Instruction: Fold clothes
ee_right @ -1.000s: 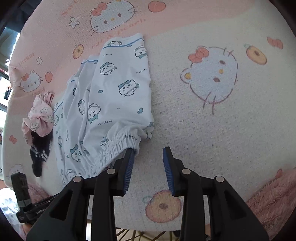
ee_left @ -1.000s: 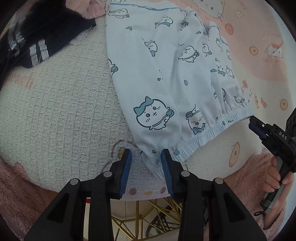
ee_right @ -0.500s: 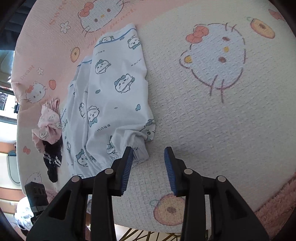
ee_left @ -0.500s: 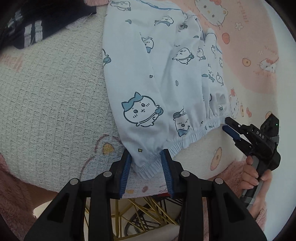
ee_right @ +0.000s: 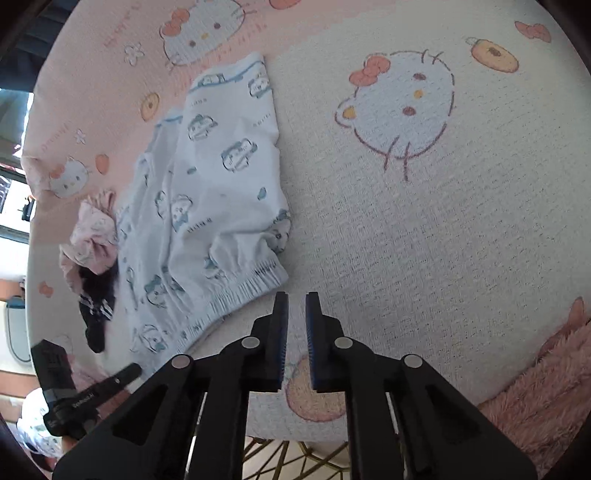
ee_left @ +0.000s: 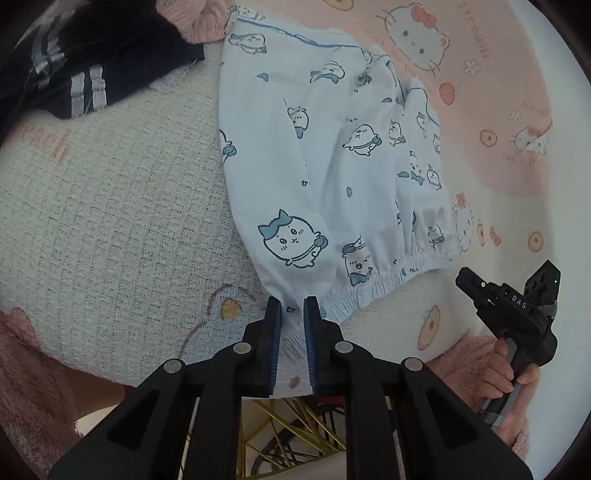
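Left gripper (ee_left: 292, 314), bottom centre of the left wrist view: blue pads pinched down on the elastic hem corner of the light blue shorts (ee_left: 332, 166). Fabric visibly sits between the pads, narrow gap only.

Right gripper (ee_right: 296, 314), bottom centre of the right wrist view: jaws drawn nearly together, thin slit left, nothing between them. Tips sit just beside the gathered hem of the shorts (ee_right: 207, 221), not touching cloth. In the left wrist view the same tool shows at lower right (ee_left: 466, 282), held by a hand (ee_left: 508, 380), just off the far end of the hem.

Shorts: cartoon-print, lying flat mid-frame in the left view, waistband toward the bottom, legs running toward the top. In the right view they sit left of centre.

Surface: a waffle-texture blanket (ee_right: 424, 240), cream with a pink band at the top, cat-character print.

Other clothes, upper left of the left view: a dark garment with grey stripes (ee_left: 85, 66) and a pink crumpled piece (ee_left: 199, 18) touching the shorts' top edge. Same pile at middle left in the right view.

Fluffy pink fabric (ee_right: 546, 387) at lower right in the right view. Gold wire frame (ee_left: 288, 432) below the blanket edge, bottom centre.

No containers in view.
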`<state>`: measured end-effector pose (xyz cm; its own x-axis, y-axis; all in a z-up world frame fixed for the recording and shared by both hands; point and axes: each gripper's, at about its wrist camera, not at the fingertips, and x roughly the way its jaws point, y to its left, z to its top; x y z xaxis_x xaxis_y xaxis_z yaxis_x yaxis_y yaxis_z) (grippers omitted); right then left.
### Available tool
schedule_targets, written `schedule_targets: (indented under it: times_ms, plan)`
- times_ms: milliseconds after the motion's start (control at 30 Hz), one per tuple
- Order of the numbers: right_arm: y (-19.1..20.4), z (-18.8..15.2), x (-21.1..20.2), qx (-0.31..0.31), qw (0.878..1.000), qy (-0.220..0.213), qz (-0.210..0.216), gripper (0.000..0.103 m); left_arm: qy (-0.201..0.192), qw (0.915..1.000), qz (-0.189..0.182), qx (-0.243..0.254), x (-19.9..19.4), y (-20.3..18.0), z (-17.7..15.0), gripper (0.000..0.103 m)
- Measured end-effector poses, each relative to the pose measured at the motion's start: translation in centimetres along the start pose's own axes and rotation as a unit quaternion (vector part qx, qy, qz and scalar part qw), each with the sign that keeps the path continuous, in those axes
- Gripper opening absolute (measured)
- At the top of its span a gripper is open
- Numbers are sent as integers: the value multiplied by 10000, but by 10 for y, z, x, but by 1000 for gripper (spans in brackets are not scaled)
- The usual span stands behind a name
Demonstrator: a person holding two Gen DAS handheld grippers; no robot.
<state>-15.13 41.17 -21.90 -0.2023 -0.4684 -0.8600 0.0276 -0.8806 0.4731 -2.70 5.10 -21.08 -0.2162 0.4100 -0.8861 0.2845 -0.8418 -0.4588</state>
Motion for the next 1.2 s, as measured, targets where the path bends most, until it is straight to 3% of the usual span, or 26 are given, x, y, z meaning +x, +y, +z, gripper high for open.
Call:
schedule_targets:
  times_ms: [33, 200, 300, 400, 467, 533, 567, 633, 667, 700, 900, 967, 1067, 1133, 1200]
  plan:
    - [0, 4, 1, -9, 10000, -44, 24, 23, 38, 9999, -83, -62, -1, 4, -1, 15]
    - [12, 11, 26, -216, 9995, 234, -2, 23, 206, 9981, -376, -433, -1, 17, -3, 19]
    - [26, 7, 41, -544, 9975, 379, -232, 29, 309, 9953, -478, -779, 6, 23, -3, 23]
    - [33, 8, 46, -720, 9962, 285, -389, 30, 313, 9927, -585, -1005, 9, 28, -7, 34]
    - [33, 9, 48, -763, 9961, 259, -372, 30, 313, 9911, -776, -1036, 13, 26, -7, 47]
    - [35, 8, 50, -891, 9950, 244, -378, 29, 293, 9891, -989, -1048, 17, 23, -6, 51]
    - [37, 7, 51, -961, 9943, 241, -384, 28, 276, 9887, -1048, -1032, 19, 21, -4, 51]
    - [42, 3, 50, -1116, 9926, 245, -402, 10, 176, 9896, -1062, -955, 20, 16, 0, 47]
    - [43, 0, 49, -1124, 9926, 266, -362, 9, 122, 9908, -1025, -876, 19, 12, 1, 21]
    - [43, -3, 46, -1070, 9934, 293, -280, 8, 55, 9922, -963, -795, 17, 8, 3, 13]
    - [43, -26, 6, -998, 9935, 312, 455, 8, -629, 9928, -829, -586, -24, 5, 7, 12]
    - [42, -33, -4, -855, 9935, 337, 677, 8, -699, 9941, -614, -549, -31, 8, 5, 12]
    - [31, -40, -3, -656, 9961, 475, 346, 8, -558, 9963, -270, -590, -25, 14, 1, 13]
    - [19, -44, 0, -531, 9970, 568, -47, 8, -253, 9958, -356, -811, -8, 24, 1, 14]
    - [13, -42, 2, -445, 9970, 611, -140, 10, -16, 9930, -603, -1020, 2, 33, -1, 27]
